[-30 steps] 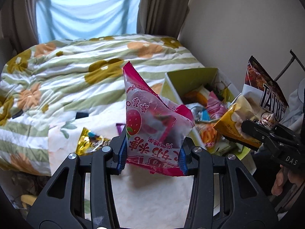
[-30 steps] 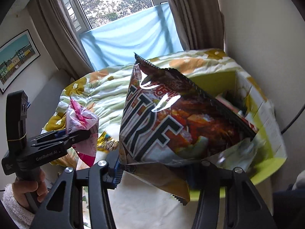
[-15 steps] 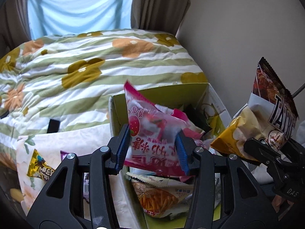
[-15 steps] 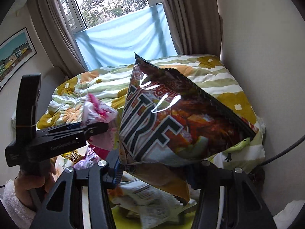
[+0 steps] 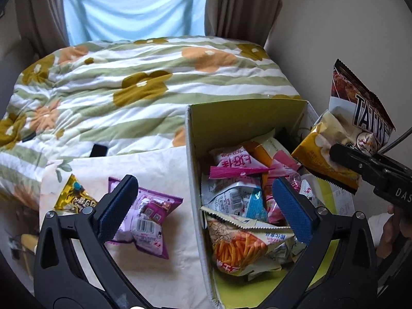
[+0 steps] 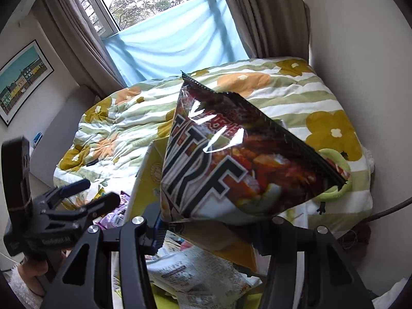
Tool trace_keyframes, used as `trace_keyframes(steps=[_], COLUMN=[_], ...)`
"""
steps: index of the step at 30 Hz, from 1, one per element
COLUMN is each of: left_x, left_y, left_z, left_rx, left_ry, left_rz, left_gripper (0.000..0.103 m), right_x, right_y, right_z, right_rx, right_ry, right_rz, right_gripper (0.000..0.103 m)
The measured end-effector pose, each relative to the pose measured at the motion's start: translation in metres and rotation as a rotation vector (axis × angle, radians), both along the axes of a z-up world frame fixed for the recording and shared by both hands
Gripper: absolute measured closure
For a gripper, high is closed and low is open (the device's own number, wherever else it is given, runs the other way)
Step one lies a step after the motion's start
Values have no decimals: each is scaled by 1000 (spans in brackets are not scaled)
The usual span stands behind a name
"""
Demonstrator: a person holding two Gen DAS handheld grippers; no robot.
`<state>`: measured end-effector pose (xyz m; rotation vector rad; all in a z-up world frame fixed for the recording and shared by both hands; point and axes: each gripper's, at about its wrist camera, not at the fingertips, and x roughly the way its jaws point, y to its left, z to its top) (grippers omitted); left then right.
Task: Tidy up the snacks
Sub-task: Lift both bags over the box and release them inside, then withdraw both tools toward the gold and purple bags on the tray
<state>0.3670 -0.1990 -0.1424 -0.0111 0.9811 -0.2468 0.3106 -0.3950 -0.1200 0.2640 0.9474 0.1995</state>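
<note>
My left gripper (image 5: 203,202) is open and empty, straddling the left wall of the yellow-green box (image 5: 244,118). The pink strawberry bag (image 5: 237,163) lies on top of the snacks inside the box. A purple packet (image 5: 149,219) and a gold packet (image 5: 74,200) lie on the white cloth left of the box. My right gripper (image 6: 211,228) is shut on the large dark chip bag (image 6: 237,162) and holds it above the box's right side; the bag also shows in the left wrist view (image 5: 360,110). The left gripper shows in the right wrist view (image 6: 85,193).
The box holds several snack bags, among them an orange fries bag (image 5: 239,247). A floral quilt (image 5: 144,82) covers the bed behind. A wall (image 5: 347,25) stands close on the right, curtains and a window at the back. A black cable (image 6: 391,206) runs at the right.
My left gripper carried the pink strawberry bag rightward over the box, opened and let it drop in. My right gripper kept hold of the chip bag and moved over the box.
</note>
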Motion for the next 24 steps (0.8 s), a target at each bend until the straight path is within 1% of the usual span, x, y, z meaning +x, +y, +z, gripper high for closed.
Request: trace_keyframes(steps=[4,7,9,10,11,14,20,24], left_x=[-5,-10,-14,-16,-19,-25,-38,-48], left_y=[15,25,31,34,38,47,50,51], left_z=[3,6,7,7,6,3,-6,-2], left_rx=[-7,15,29,30,29,10,-10,-20], left_ry=[4,-3,-7,-7,-5,8,22,12], left_rz=[39,59,71,77,84,104,112,107], left_gripper=[0,0,0,0,0,0,0,0], right_x=[15,30,37,38,36,24,4,-9], right_y=[15,22,23,23,22,20,17,16], right_z=[-3,-12,-18,-21,-20,-19,-16,-8], right_rx=[15,83,119,118,115,99,47,29], right_ry=[21,55,80,81,69,35,22,4], right_rz=[50,70,52,36,23,2,0,-1], right_gripper=[53,51,34,13,2,1,1,1])
